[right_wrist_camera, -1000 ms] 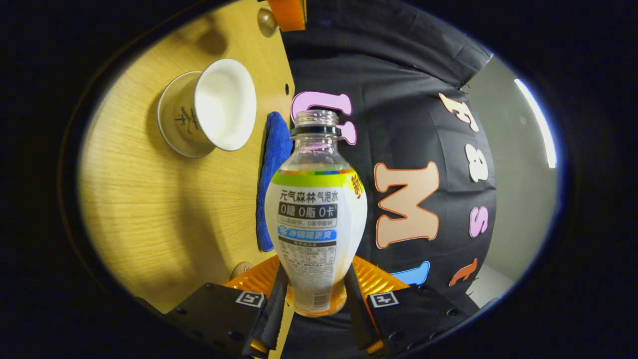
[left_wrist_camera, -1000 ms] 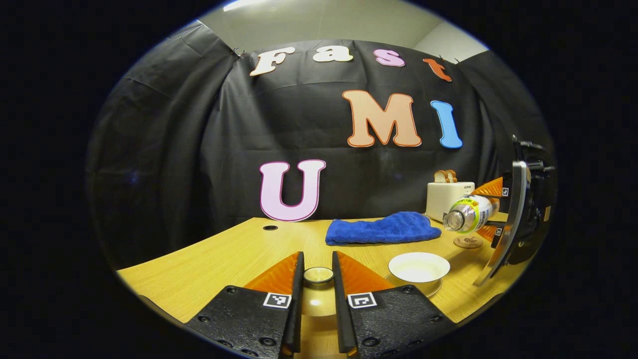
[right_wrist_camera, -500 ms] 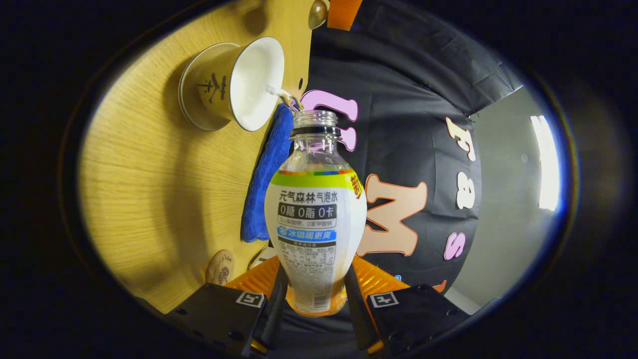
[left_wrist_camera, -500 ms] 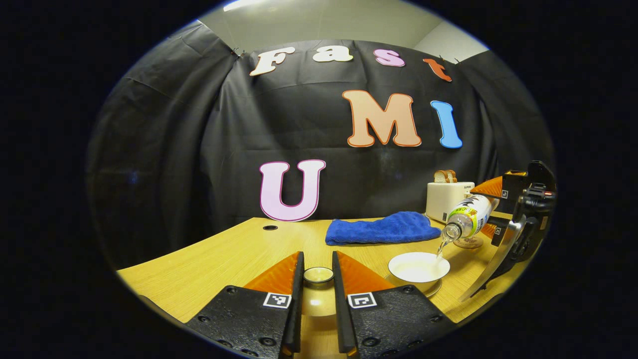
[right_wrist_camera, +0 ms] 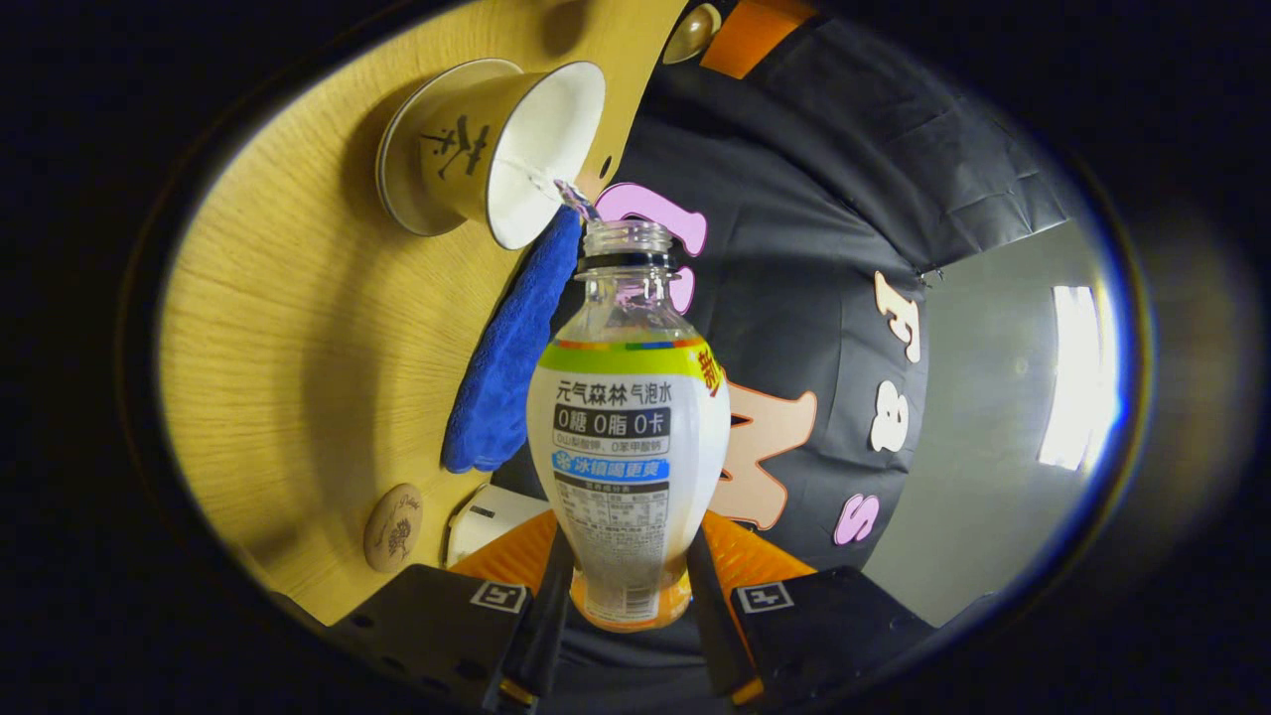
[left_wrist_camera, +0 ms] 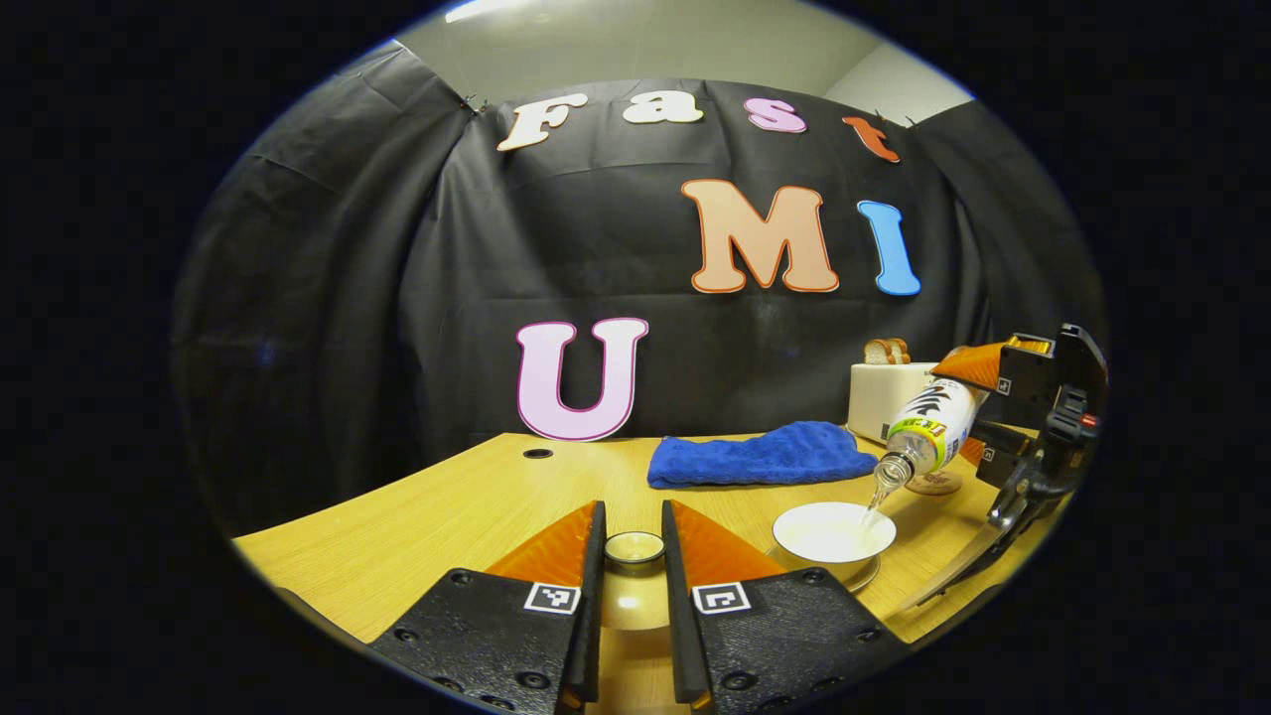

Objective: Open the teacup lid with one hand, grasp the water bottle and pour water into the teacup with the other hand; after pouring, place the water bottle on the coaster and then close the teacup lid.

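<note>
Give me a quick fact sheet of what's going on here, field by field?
activity: water pouring from bottle into teacup
water bottle: uncapped, tilted mouth-down, held by right gripper
teacup: open, on a saucer, on the table
lid: held off the cup between the left gripper fingers
coaster: bare, beside the toaster
blue cloth: lying behind the teacup

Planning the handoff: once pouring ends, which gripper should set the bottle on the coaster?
Right. The right gripper already clamps the tilted water bottle, and the coaster lies beside it. The left gripper holds the teacup lid.
</note>
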The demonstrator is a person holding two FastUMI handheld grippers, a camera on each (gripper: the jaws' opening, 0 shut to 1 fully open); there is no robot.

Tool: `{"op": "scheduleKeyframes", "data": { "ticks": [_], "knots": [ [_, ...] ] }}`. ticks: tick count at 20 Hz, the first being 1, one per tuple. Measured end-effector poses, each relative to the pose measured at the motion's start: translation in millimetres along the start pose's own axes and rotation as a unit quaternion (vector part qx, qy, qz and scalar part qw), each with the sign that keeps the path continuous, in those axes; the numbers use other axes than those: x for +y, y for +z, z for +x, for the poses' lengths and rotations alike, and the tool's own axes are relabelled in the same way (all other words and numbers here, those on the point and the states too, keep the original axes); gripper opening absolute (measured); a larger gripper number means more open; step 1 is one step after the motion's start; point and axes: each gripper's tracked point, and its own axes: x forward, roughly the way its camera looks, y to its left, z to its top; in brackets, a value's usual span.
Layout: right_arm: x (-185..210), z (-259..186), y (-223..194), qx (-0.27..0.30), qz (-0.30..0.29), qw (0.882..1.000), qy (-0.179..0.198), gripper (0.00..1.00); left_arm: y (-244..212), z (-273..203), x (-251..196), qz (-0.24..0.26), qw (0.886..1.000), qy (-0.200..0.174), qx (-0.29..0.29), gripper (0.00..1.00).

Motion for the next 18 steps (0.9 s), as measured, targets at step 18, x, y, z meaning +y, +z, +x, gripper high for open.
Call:
{"op": "scheduleKeyframes", "data": {
  "ticks": [18],
  "knots": [
    [-30, -8, 15, -0.023, -0.083, 0.992, -0.090, 0.59, 0, 0, 0, 0.000, 1.000, 0.000, 0.000, 0.27]
  ]
}}
